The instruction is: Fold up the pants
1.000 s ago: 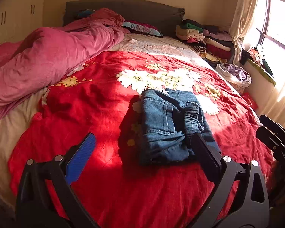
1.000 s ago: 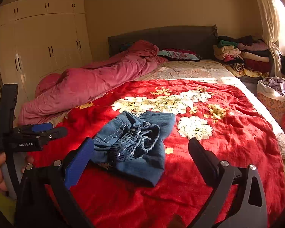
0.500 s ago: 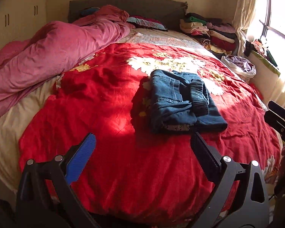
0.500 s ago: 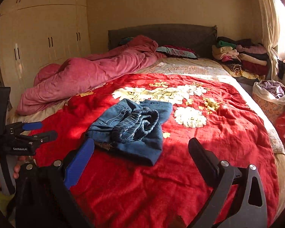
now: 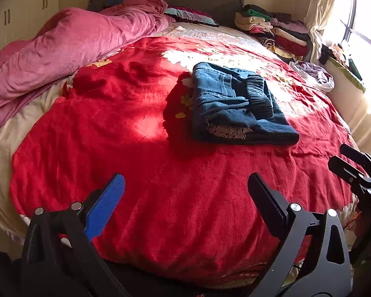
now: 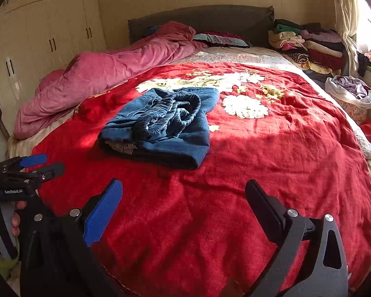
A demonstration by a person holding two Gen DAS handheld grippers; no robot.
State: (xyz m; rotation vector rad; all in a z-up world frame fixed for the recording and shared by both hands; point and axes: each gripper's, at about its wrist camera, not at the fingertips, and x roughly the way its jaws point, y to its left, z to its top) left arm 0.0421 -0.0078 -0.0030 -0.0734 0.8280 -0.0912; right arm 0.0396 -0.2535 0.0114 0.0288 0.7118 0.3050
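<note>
Pants (image 5: 237, 104), blue denim, one item: folded into a compact stack with the elastic waistband bunched on top and a patch of pale lining showing at the near edge. Lying on the red blanket (image 5: 148, 163), at about 12 o'clock from both grippers and well apart from each.

Left gripper (image 5: 185, 193): jaws spread wide, nothing between them; one blue pad and one black pad visible. Hovers over the near end of the blanket. In the right wrist view it appears at 9 o'clock (image 6: 40, 164), gripped by a hand (image 6: 2, 225) at the frame's edge.

Right gripper (image 6: 184, 198): jaws likewise spread wide and holding nothing, above the blanket's near end. In the left wrist view its fingers show at 3 o'clock (image 5: 351, 163).

Red blanket: floral pattern of white and yellow blooms toward 12 o'clock, covering most of the bed; sunlit in patches.

Pink quilt (image 6: 106, 71): heaped along the bed's side from 9 to 11 o'clock.

Clothes pile (image 6: 306, 42): folded garments stacked at 1 o'clock by the dark headboard (image 6: 205, 19).

Laundry basket (image 6: 351, 96): beside the bed at 2 o'clock, holding pale purple cloth.

Wardrobe (image 6: 49, 32): cream doors with dark handles, at 10 o'clock.
</note>
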